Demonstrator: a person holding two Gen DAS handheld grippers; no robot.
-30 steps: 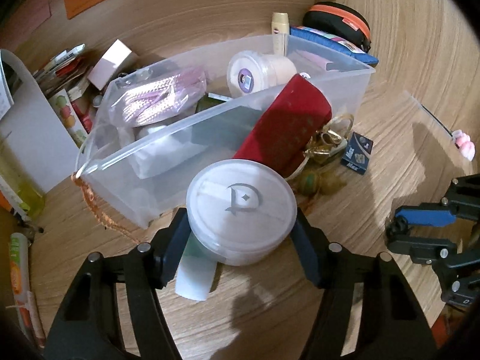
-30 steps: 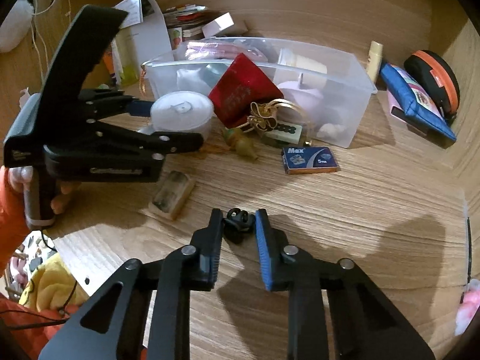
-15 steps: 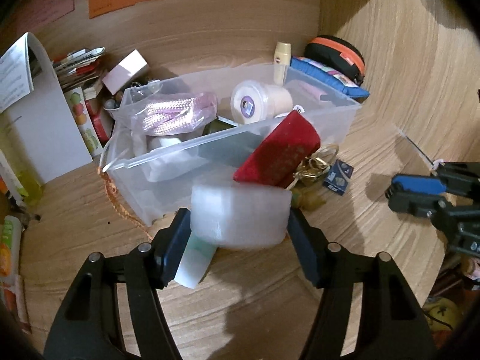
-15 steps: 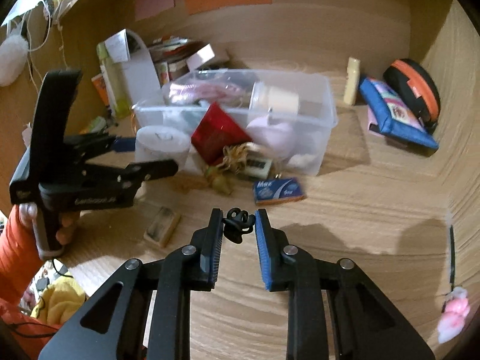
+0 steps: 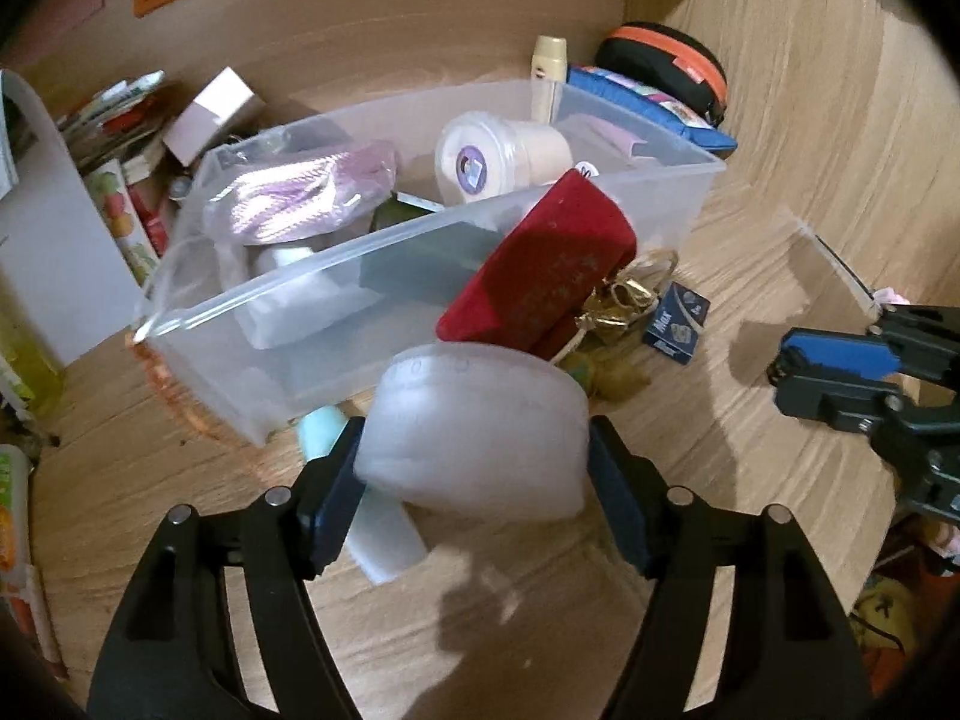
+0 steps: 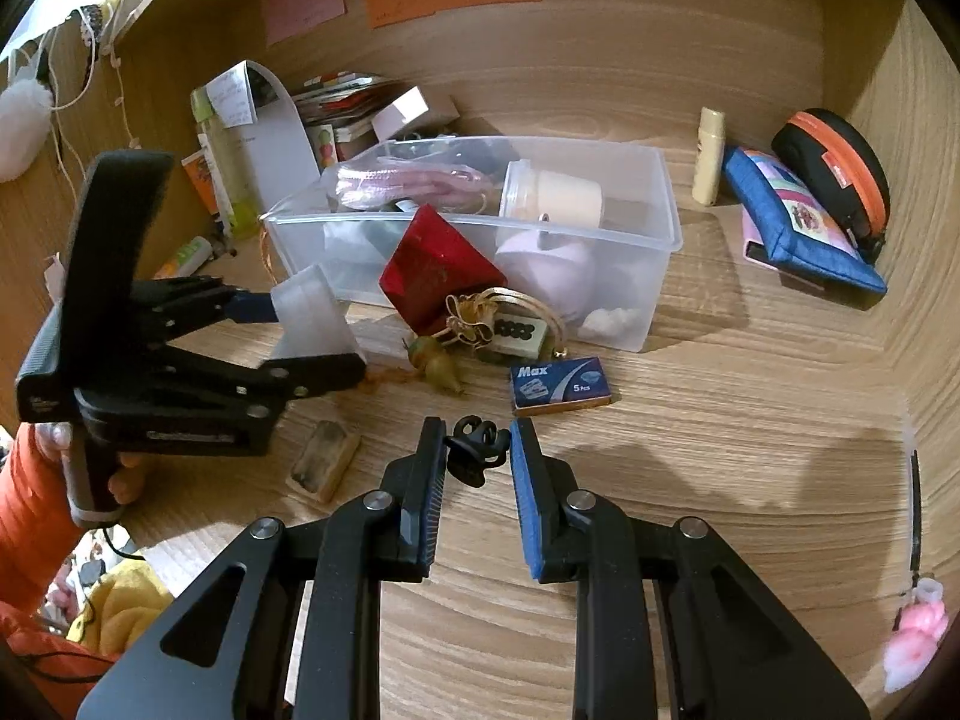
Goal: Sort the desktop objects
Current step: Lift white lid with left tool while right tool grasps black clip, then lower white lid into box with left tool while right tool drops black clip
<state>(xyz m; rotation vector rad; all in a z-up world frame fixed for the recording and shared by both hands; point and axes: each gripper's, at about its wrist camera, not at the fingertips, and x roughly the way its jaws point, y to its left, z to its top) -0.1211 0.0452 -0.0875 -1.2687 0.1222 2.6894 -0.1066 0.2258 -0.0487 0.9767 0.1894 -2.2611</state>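
My left gripper [image 5: 474,468] is shut on a round frosted plastic jar [image 5: 474,426], tilted and lifted above the desk just in front of the clear plastic bin [image 5: 252,306]. It also shows in the right wrist view [image 6: 312,324]. My right gripper [image 6: 477,450] is shut on a small black hair clip [image 6: 474,447] and holds it above the desk. The bin [image 6: 660,228] holds a pink cord bag [image 5: 306,198], a cream roll in a cup [image 5: 498,156] and other items. A red pouch [image 5: 540,276] leans on its front wall.
On the desk lie a blue Max box [image 6: 561,384], a gold ribbon bundle [image 6: 498,324], a small wooden block [image 6: 321,459], a blue pouch [image 6: 798,228], a black and orange case [image 6: 840,168] and a cream tube [image 6: 708,153]. Books and papers [image 6: 336,102] stand at back left.
My left gripper has lifted the jar and tipped it forward toward the bin. My right gripper has pulled back and risen with the clip.
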